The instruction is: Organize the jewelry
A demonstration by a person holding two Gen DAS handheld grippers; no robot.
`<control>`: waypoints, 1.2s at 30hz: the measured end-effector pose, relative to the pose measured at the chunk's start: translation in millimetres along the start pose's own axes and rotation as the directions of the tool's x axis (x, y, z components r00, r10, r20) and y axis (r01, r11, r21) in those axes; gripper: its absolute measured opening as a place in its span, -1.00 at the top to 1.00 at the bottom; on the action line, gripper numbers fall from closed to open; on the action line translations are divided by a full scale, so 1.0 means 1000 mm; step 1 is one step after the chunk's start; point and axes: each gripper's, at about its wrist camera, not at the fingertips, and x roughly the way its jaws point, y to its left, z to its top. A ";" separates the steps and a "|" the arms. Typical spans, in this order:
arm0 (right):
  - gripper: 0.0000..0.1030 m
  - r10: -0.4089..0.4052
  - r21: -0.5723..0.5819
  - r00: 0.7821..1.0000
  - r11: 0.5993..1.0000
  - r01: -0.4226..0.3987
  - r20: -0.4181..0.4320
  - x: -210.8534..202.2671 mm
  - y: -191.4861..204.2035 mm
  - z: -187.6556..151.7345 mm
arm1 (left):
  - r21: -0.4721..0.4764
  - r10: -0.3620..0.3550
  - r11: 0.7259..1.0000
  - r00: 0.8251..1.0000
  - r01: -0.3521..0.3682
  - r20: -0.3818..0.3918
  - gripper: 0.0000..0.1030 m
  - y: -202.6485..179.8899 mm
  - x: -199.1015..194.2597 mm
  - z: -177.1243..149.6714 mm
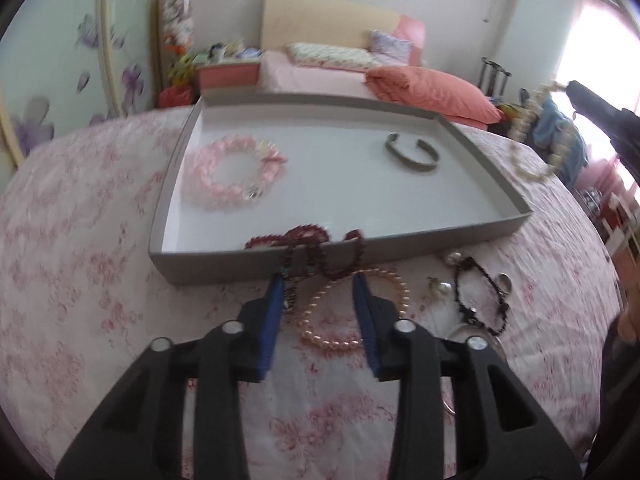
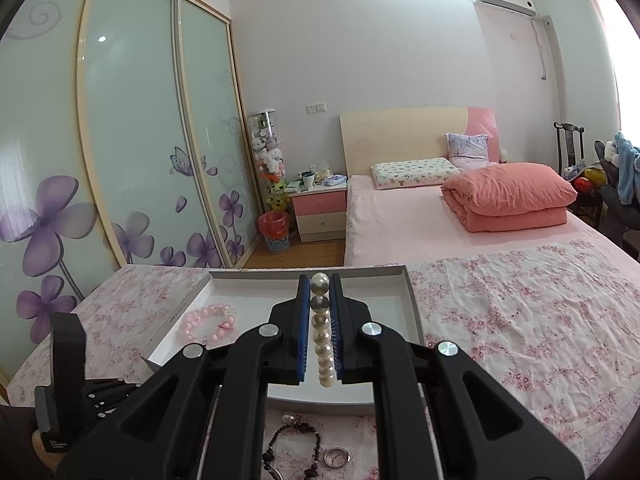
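Observation:
My left gripper (image 1: 320,280) stands open just in front of the grey tray's (image 1: 460,236) near wall. A dark red bead necklace (image 1: 320,246) is draped over that wall, its loose end hanging between my fingertips, and neither pad presses on it. Inside the tray lie a pink bead bracelet (image 1: 232,172) and a metal cuff bangle (image 1: 412,154). My right gripper (image 2: 320,279) is shut on a white pearl strand (image 2: 323,336), held in the air over the tray (image 2: 414,304). From the left wrist view, that strand (image 1: 532,136) dangles from the right gripper (image 1: 570,88) at the far right.
On the flowered cloth in front of the tray lie a pink pearl necklace (image 1: 352,316), a black bead bracelet (image 1: 480,300), a ring (image 1: 505,282) and pearl earrings (image 1: 444,288). A bed with a folded orange quilt (image 2: 508,196) stands behind the table.

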 end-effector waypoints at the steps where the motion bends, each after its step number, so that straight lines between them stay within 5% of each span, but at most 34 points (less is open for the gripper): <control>1: 0.79 0.000 0.001 1.000 1.000 0.000 0.001 -0.001 -0.001 0.000 | -0.008 -0.002 1.000 1.000 0.002 -0.009 0.55 0.001 0.003 0.000; 7: 0.79 0.004 0.009 1.000 1.000 -0.004 0.000 -0.001 -0.004 -0.002 | -0.046 0.003 0.999 1.000 -0.003 -0.004 0.90 0.007 0.007 0.005; 14: 0.79 0.008 0.008 1.000 1.000 -0.008 0.022 -0.008 -0.003 0.002 | -0.038 -0.013 0.999 0.994 0.017 0.113 0.91 0.012 -0.031 0.004; 24: 0.79 0.020 -0.023 0.994 1.000 -0.017 0.110 -0.020 0.010 0.028 | 0.010 -0.036 0.999 0.944 0.035 0.329 0.91 -0.003 -0.095 0.059; 36: 0.79 0.046 -0.045 0.987 0.998 -0.040 0.153 -0.012 0.024 0.046 | 0.039 -0.024 0.999 0.895 0.007 0.446 0.91 -0.022 -0.130 0.108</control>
